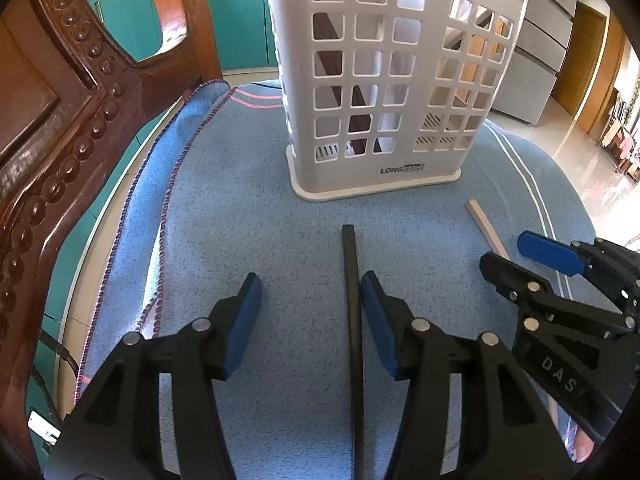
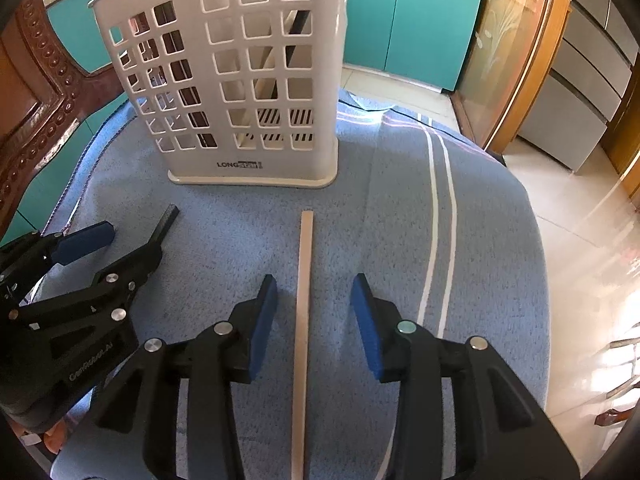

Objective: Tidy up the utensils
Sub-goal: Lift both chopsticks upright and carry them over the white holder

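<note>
A black chopstick (image 1: 352, 300) lies on the blue towel (image 1: 240, 208), pointing at the white slotted holder (image 1: 380, 80). My left gripper (image 1: 310, 308) stands open over it; the stick runs right beside the right-hand pad (image 1: 376, 320), and the left pad is well clear. A pale wooden chopstick (image 2: 304, 300) lies between the pads of my open right gripper (image 2: 314, 308), touching neither. The holder (image 2: 240, 80) stands upright just beyond both sticks, with dark and pale sticks showing through its holes. Each gripper appears in the other's view: right gripper (image 1: 524, 260), left gripper (image 2: 116, 248).
A carved dark wooden chair back (image 1: 60, 140) rises close on the left. Teal cabinets (image 2: 420, 20) stand behind the holder. The towel-covered surface drops off at the right to a shiny tiled floor (image 2: 580, 240).
</note>
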A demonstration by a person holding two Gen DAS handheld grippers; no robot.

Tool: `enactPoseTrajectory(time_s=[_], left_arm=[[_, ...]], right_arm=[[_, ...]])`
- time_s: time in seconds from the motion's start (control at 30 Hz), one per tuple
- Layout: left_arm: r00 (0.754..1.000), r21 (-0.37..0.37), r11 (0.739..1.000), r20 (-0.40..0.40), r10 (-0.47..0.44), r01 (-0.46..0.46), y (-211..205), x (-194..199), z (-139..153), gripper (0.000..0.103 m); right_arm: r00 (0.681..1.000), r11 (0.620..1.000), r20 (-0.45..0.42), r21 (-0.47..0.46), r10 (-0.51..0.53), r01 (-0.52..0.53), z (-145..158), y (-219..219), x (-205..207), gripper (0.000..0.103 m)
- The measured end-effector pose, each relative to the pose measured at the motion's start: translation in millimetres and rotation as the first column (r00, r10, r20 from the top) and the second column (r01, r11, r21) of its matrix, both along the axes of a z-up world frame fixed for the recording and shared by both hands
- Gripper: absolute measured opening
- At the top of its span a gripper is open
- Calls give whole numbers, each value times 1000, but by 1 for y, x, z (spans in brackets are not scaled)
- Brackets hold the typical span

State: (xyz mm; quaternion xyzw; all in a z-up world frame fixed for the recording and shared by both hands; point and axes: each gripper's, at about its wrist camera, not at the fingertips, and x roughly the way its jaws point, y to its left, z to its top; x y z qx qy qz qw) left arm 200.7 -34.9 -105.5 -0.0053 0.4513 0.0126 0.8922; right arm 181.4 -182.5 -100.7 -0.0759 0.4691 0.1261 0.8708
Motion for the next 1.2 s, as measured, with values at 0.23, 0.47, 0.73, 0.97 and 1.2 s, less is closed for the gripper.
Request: enactPoseTrajectory(time_s=[0.23, 0.47, 0.73, 0.97, 1.2], left_arm=[[1000, 0, 1000, -1, -6, 6, -1, 0, 1, 54], [1000, 1, 1000, 0, -2, 2, 0, -3, 0, 55], [1000, -4, 1000, 3, -25, 25, -3, -6, 1, 41], [999, -56, 998, 22, -41, 42, -8, -13, 5, 7], [974, -106, 992, 222, -45, 70, 3, -61, 71, 7]], right_arm=[[1000, 1000, 13, 2, -3, 3, -2, 1, 6, 43], [1000, 1000, 25, 3, -4, 4, -3, 4, 8, 44], [1000, 1000, 9, 21, 23, -23, -3, 9, 7, 29], [998, 996, -14, 67, 55, -54, 0, 13, 5, 7], [984, 972, 144, 196, 104, -131, 66, -9, -24, 7]])
